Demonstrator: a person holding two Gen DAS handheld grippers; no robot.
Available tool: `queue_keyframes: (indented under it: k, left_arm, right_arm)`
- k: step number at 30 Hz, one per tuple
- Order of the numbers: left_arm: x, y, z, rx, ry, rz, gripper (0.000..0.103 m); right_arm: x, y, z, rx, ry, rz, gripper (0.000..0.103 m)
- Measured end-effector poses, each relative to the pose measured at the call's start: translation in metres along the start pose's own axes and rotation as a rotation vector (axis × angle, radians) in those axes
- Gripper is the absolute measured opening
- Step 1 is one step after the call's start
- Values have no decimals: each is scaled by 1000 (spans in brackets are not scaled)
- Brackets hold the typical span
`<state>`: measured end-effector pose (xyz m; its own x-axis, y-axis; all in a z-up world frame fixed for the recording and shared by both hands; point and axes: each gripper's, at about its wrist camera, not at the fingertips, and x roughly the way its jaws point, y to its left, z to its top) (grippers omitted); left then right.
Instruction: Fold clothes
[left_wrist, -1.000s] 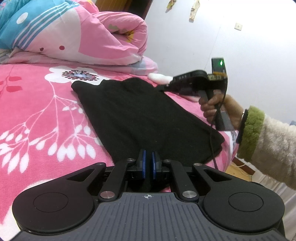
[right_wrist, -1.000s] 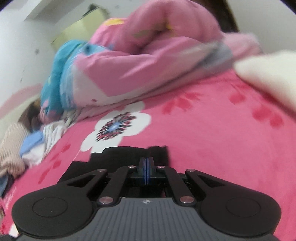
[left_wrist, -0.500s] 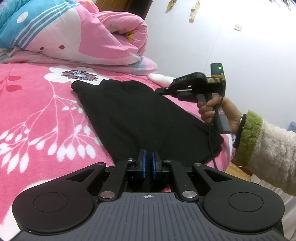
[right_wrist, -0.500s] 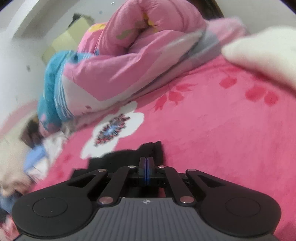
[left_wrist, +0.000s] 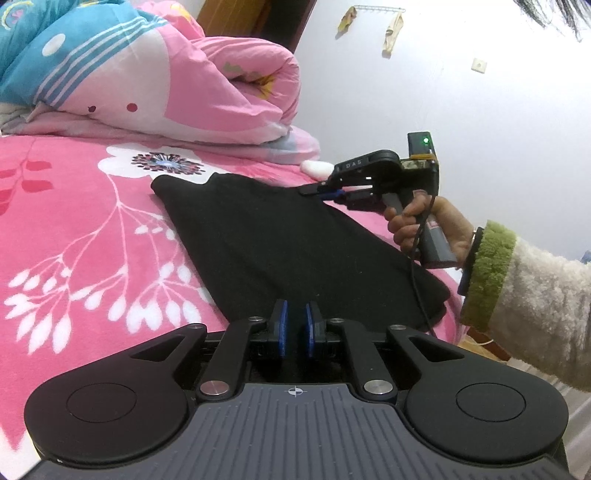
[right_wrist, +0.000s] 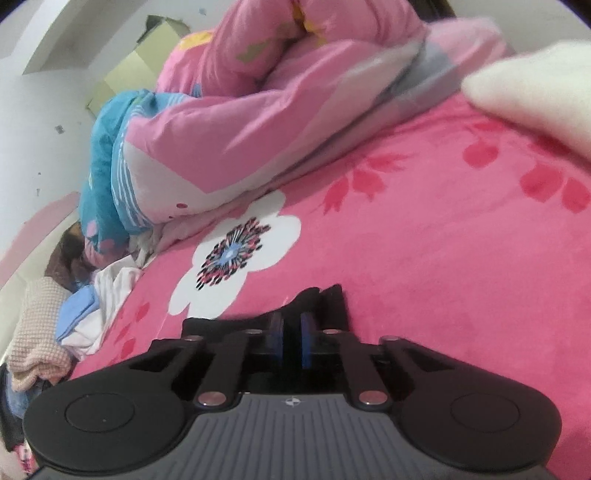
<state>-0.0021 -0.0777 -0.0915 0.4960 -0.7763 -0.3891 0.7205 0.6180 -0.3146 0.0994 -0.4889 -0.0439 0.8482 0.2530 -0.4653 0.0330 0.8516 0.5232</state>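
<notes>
Pink floral bedspread (left_wrist: 74, 229) carries black garment (left_wrist: 280, 236); both claws slightly parted; right claw (left_wrist: 334, 192) reads "DAS".

You have a hot-pink plush bedspread with white flowers (left_wrist: 74, 229) under everything. A rolled pink-and-blue quilt (left_wrist: 155, 74) lies at its far end, a heap of white, blue and beige laundry (right_wrist: 70, 325) beside it, below a white wall (left_wrist: 461, 92).
</notes>
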Motion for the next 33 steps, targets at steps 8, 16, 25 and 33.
queue_keyframes:
  k: [8,16,25,33]
  left_arm:
    - [3,2,1,14,12,10,9]
    - [2,6,2,-31,15,3,9]
    - [0,6,1,-34,11,11,9]
    - [0,7,1,-21,12,22,9]
  right_arm:
    - [9,-11,-3,20,17,-127,7]
    - [-75,-11,-12,125,48,2,15]
    - [-99,24,-66,-32,196,-30,3]
    - [-125,-25,-87,287,81,-90,3]
